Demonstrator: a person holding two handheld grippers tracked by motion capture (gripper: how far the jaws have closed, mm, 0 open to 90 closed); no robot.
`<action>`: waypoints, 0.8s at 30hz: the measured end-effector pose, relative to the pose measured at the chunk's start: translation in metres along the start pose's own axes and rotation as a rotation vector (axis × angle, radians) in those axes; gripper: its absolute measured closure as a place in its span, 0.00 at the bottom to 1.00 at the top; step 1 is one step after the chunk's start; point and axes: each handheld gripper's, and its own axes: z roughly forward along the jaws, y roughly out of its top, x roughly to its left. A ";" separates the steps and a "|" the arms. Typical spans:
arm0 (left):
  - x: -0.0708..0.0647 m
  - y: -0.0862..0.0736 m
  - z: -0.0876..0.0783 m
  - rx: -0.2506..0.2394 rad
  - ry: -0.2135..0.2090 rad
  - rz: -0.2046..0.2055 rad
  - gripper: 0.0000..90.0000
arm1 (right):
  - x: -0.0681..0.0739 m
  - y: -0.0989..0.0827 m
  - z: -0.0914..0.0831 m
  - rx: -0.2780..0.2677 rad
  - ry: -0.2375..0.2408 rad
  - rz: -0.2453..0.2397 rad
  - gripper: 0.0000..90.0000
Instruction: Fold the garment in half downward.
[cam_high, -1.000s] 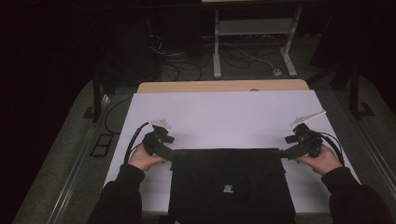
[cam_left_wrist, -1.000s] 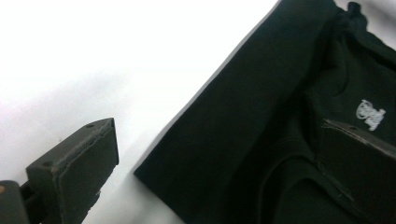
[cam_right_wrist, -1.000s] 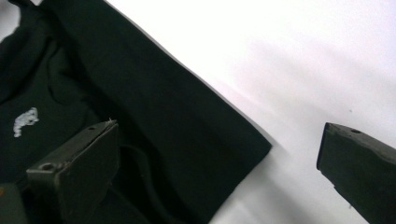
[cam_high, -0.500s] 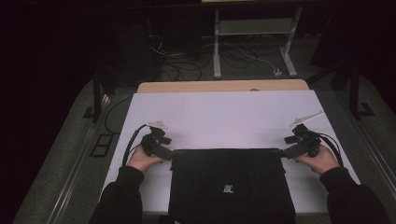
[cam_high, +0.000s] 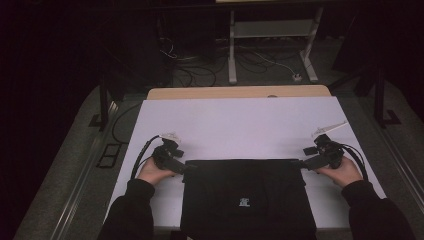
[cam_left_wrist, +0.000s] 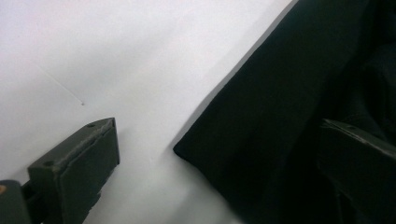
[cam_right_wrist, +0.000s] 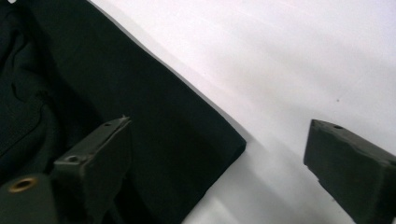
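Flat black rectangular woven-fabric garment (cam_high: 247, 200) on smooth white tabletop (cam_high: 240, 125) — left gripper (cam_high: 186, 169) and right gripper (cam_high: 302, 163) straddle its far corners, jaws spread; the right's just closing slightly.

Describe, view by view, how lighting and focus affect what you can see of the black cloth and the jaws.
High view: the white table is lit, the room behind is dim, and the cloth reads as a near-featureless dark patch. Left gripper view: the cloth edge is soft, the near jaws blurred. Right gripper view: the cloth corner throws a faint shadow; folds barely show.
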 end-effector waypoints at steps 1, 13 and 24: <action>0.000 0.000 -0.001 -0.006 -0.004 0.000 0.06 | 0.000 0.000 0.000 0.001 0.000 -0.003 0.12; -0.002 0.000 0.000 -0.008 -0.042 0.026 0.35 | 0.001 0.001 0.009 0.030 0.011 -0.023 0.26; 0.000 0.000 0.000 -0.012 0.005 0.008 0.62 | 0.000 0.001 0.015 0.048 -0.021 -0.014 0.51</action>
